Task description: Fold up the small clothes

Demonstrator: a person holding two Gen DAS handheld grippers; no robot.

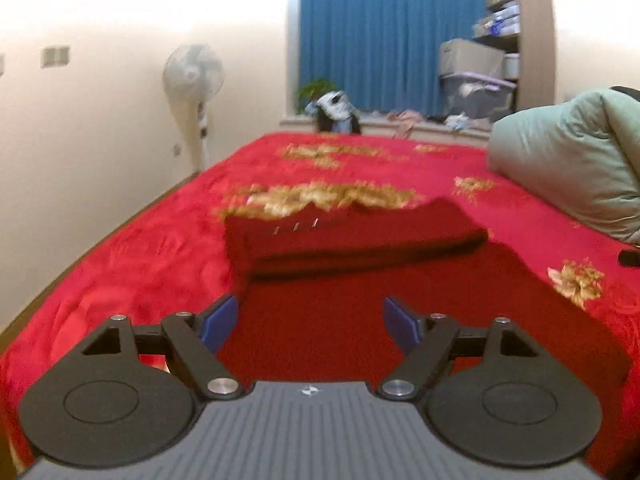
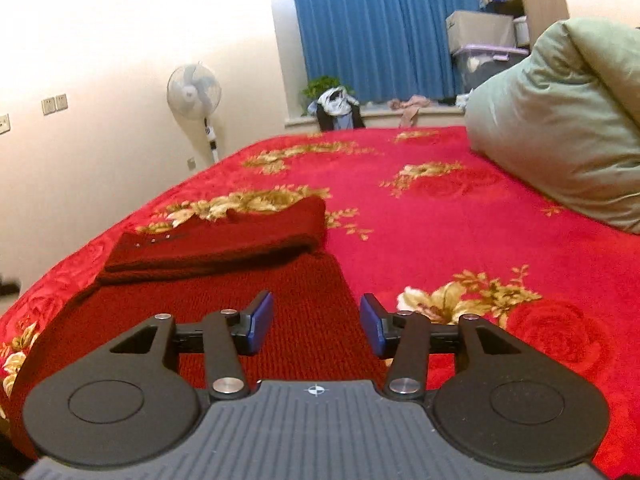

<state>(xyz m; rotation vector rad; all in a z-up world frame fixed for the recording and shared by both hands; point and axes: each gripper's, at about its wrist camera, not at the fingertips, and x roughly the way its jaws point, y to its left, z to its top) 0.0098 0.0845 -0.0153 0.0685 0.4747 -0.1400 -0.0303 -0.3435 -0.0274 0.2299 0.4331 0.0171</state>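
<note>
A dark red knitted garment (image 1: 360, 280) lies on the red flowered bedspread (image 1: 152, 248), its far part folded back over itself into a thick band (image 1: 352, 236). My left gripper (image 1: 310, 322) is open and empty, just above the garment's near flat part. In the right wrist view the same garment (image 2: 248, 280) lies to the left, with its folded band (image 2: 224, 240) behind. My right gripper (image 2: 316, 326) is open and empty over the garment's right edge.
A pale green duvet (image 2: 560, 128) is piled on the bed's right side. A standing fan (image 2: 195, 94) stands by the left wall. A blue curtain (image 2: 376, 28), a windowsill with clothes and stacked storage boxes (image 1: 472, 76) lie beyond the bed.
</note>
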